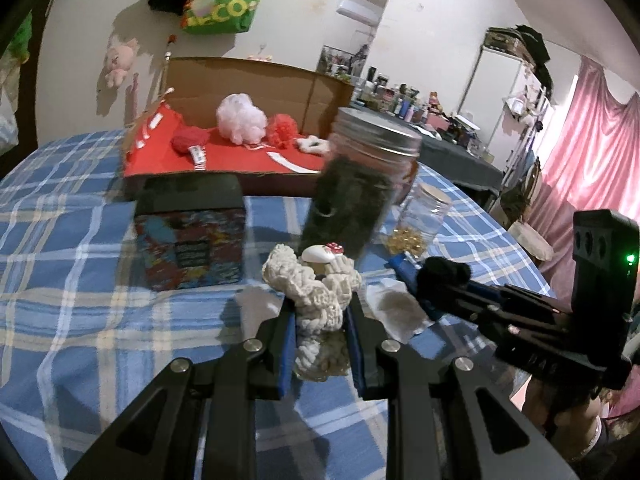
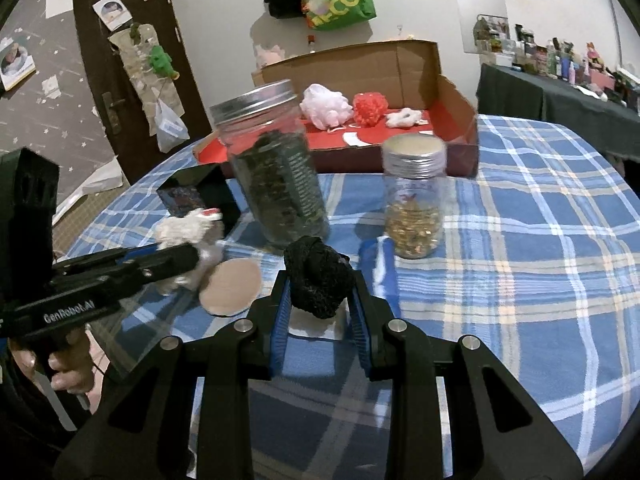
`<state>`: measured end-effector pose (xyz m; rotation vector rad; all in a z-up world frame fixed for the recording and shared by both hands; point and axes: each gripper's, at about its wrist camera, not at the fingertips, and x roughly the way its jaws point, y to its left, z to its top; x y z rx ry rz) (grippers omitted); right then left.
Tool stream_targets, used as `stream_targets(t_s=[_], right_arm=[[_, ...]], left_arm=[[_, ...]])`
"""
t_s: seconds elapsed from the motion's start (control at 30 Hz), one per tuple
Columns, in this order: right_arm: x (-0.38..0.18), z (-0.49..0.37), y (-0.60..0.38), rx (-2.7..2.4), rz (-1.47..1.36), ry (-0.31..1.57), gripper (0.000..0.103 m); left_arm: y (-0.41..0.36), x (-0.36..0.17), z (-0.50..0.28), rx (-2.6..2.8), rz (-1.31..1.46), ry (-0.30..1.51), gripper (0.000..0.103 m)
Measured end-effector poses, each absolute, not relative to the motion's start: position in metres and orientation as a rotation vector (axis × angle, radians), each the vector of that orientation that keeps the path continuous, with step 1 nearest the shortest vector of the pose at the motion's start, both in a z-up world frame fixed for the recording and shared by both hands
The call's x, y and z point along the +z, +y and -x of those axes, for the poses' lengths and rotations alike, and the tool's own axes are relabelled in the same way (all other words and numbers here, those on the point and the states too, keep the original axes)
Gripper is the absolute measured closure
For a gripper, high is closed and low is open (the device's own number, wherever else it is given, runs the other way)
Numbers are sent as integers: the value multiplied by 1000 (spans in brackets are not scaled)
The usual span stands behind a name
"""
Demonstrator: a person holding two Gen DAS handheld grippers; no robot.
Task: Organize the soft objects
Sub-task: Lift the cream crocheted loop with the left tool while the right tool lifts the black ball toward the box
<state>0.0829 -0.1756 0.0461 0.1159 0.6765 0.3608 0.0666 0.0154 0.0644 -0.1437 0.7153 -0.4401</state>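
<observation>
Grippers are working over a blue plaid tablecloth (image 1: 80,280), one in each of a person's hands. From the left wrist view, the left gripper (image 1: 320,316) is clamping a cream knitted scrunchie (image 1: 316,284) between its blue-padded fingers (image 1: 288,344), holding it just above the cloth. Behind it are standing a tall glass jar with a metal lid and dark contents (image 1: 360,196), a dark patterned box (image 1: 190,236) and an open cardboard box with a red lining (image 1: 240,152), where a pale pink mesh puff (image 1: 240,118) and a red mesh puff (image 1: 282,128) are lying. From the right wrist view, the right gripper (image 2: 320,304) is pinching a black fuzzy scrunchie (image 2: 320,280) above a white pad, near a round beige pad (image 2: 230,286) and a small glass jar of gold pieces (image 2: 414,204).
</observation>
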Motion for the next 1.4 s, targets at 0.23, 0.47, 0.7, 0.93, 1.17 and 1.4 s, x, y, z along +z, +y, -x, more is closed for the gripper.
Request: stream_targets(t_s=[0.23,0.47,0.7,0.93,1.17,1.4], right_arm=[[46,-85,-199,330,-167,690,76],[46,-88,-216,294,-192,699,76],[43,-96,-234,266,-226,724,76],[43,-109,-246,249,-221,747,76],[45,-132,-261,259,-221,770,76],[51,-165,-269,302,-205,790,76]], left_arm=[[46,63,-66,-385,184,731,79],[73,61,-67,-333,219,739,79],[101,57,-74,-266,242,761,79],[121,51,-92,-217,237,797,79],[132,50,-124,-257,201,820,79],[136,56,-151,-324,133,808,79]])
